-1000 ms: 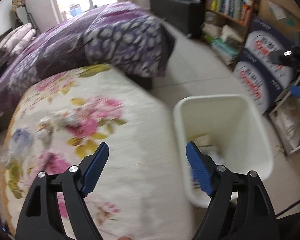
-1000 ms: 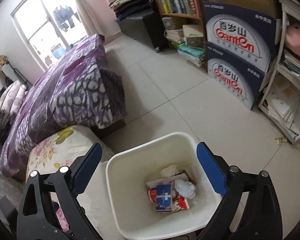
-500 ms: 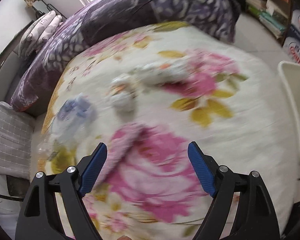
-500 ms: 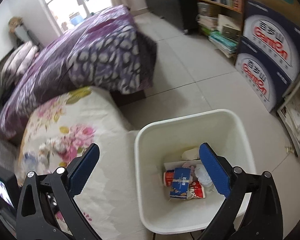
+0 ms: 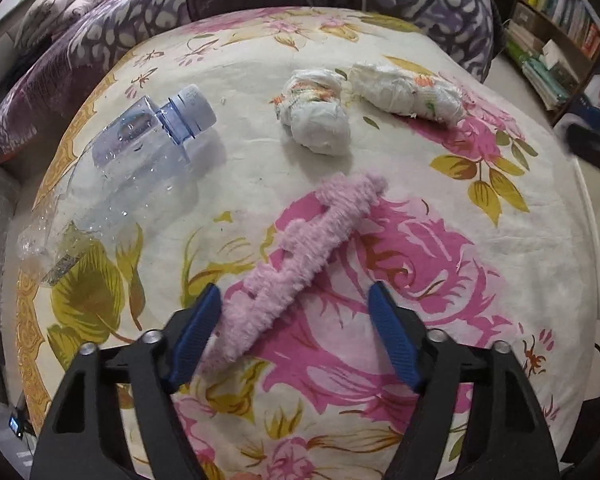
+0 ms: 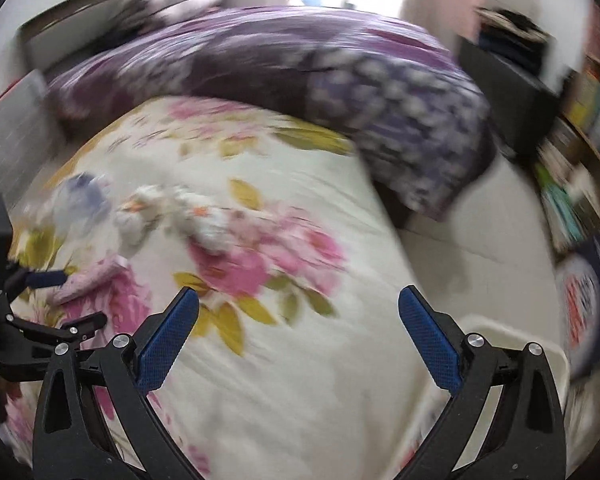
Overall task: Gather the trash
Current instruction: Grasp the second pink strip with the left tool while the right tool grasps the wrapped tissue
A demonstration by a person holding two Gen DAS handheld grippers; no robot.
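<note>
- Four pieces of trash are seen on the floral bed sheet (image 5: 440, 248) in the left wrist view: a crushed clear bottle (image 5: 140, 160), two wadded diapers (image 5: 316, 114) (image 5: 412, 94), and a pink fuzzy strip (image 5: 296, 264). The left gripper (image 5: 294, 334) is held wide open, its left finger (image 5: 196, 334) touching the strip's near end.
- In the blurred right wrist view, the right gripper (image 6: 298, 340) is spread wide and empty above the sheet; the white bin (image 6: 516, 340) rim is seen lower right.
</note>
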